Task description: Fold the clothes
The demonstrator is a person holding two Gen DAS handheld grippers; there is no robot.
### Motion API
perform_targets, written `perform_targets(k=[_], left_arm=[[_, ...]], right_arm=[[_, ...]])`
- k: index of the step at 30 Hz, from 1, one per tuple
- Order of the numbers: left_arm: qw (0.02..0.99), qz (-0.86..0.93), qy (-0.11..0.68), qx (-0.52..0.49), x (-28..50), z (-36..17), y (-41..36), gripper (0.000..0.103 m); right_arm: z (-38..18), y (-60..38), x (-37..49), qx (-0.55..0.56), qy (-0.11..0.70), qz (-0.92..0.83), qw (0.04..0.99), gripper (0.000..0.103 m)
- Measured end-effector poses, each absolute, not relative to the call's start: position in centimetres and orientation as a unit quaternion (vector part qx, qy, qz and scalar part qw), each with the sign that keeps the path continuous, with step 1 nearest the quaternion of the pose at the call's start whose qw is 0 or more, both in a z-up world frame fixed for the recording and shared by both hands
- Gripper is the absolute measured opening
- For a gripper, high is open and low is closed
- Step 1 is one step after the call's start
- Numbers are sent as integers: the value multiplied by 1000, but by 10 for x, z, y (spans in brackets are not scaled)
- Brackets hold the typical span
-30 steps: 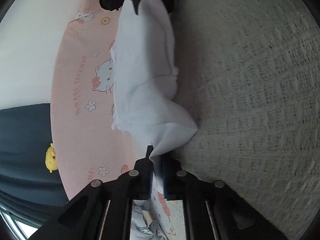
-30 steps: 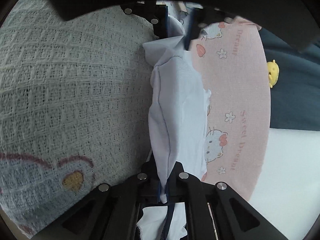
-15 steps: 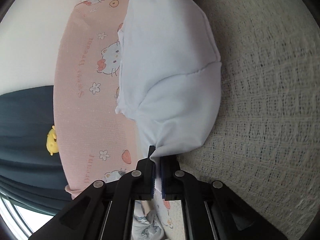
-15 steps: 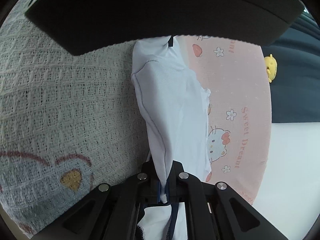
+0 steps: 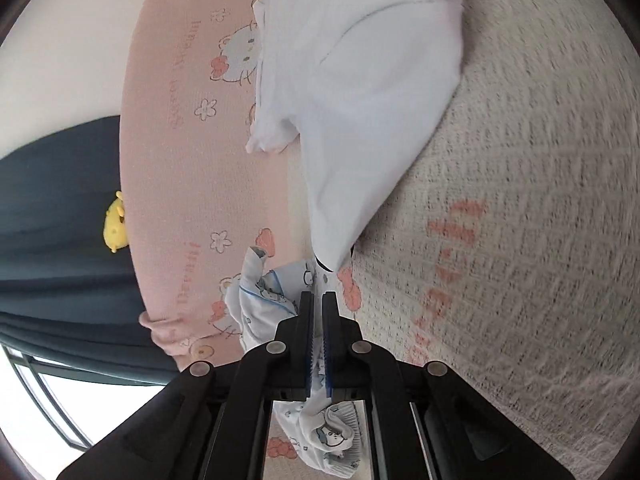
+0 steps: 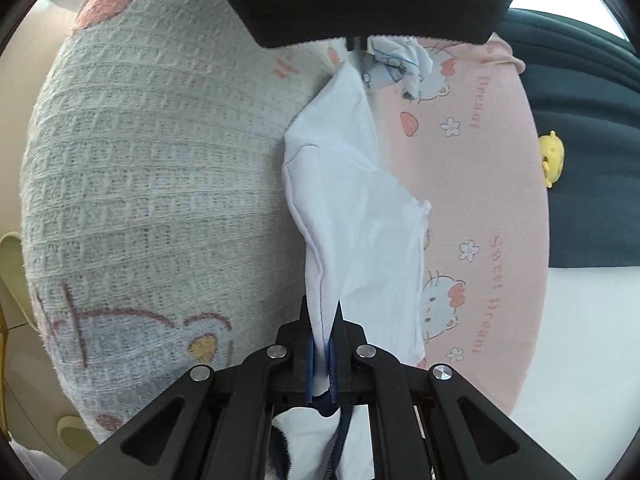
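having slipped free of the empty, clenched left gripper (image 5: 319,300), white garment (image 6: 352,216) is now hanging ahead of it, with right gripper (image 6: 322,312) clamping its edge.

A bed covered by a cream waffle-weave blanket (image 6: 152,184) and a pink cartoon-cat sheet (image 5: 180,184). Dark blue curtains (image 5: 52,216) hang beside a bright window (image 5: 48,412).

Soft daylight, fisheye-warped edges, motion blur at right.
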State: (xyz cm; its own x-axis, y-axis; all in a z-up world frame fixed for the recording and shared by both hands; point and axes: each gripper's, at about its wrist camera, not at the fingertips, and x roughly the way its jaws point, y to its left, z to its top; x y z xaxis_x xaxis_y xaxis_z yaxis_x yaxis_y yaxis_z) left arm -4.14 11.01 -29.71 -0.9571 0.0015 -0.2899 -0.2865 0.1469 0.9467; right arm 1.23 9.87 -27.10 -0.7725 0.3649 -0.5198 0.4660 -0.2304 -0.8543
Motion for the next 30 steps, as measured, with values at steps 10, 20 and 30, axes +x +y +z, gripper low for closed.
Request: perform_targets(k=[10,20,30], left_arm=[[134,572,809,-9,-20,-323,113,3],[132,551,821,-66,-25,-323,117,3],[128,614,750,-209,-41,-301,128,3]], right_arm=[[-284,96,18,336,634,-696,28,6],[-266,108,29,310,641,-702,0,64],[-255,142,44,342,635,-692,-29,67]])
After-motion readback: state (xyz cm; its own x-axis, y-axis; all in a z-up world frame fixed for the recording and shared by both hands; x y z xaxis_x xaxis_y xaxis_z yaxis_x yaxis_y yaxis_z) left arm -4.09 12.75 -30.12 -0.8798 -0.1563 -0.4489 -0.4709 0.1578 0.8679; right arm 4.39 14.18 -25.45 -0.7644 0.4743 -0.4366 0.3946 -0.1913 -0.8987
